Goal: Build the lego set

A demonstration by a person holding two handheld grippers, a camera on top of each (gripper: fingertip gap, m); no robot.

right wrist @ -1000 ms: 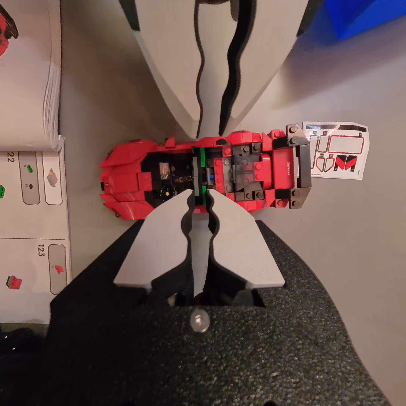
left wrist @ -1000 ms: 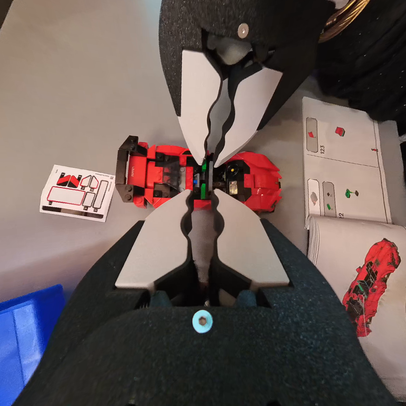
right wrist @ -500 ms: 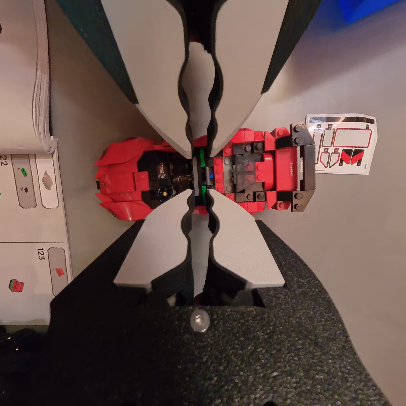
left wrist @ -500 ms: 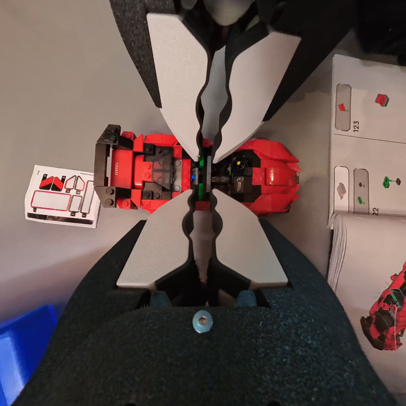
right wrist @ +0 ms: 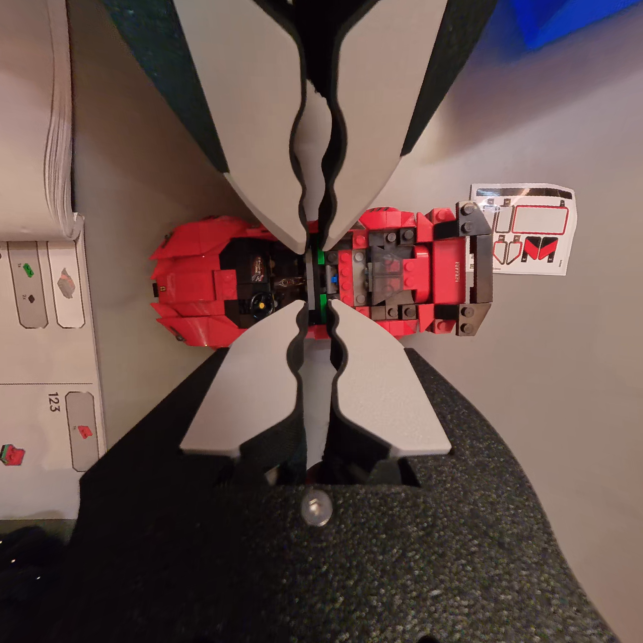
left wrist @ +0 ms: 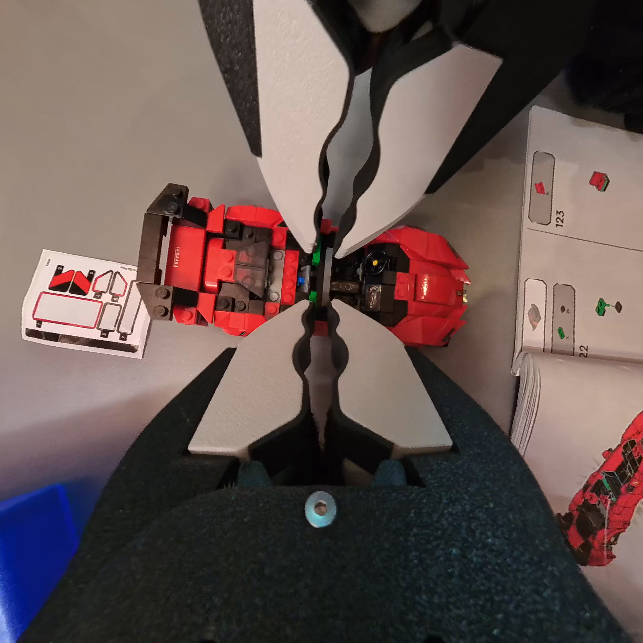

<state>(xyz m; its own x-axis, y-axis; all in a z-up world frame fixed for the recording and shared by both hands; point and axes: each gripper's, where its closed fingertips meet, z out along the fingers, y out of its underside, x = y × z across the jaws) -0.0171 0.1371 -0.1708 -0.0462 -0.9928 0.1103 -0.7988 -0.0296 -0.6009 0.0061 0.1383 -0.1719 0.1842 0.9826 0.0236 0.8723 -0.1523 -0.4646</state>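
Left claw: grey wedge fingers with wavy black pads, drawn narrow, tips at the near flank of the red and black brick-built lego car; whether they pinch the thin grey and green strip at mid-body I cannot tell
Car: lies flat on the pale matte grey table, long axis crosswise to both claws, faceted glossy nose toward the booklet, black rear wing toward the stickers
Key relation: the two claws meet the cockpit gap from opposite flanks (neither clearly nearer)
Right claw: same build, likewise nearly closed, tips on the car's other flank; grasp unclear
Surfaces: studded plates, smoky clear engine cover, open cockpit with small black wheel
Farther: white paper sticker sheet just behind the wing; open paper instruction booklet beyond the nose; blue plastic bin at the edge
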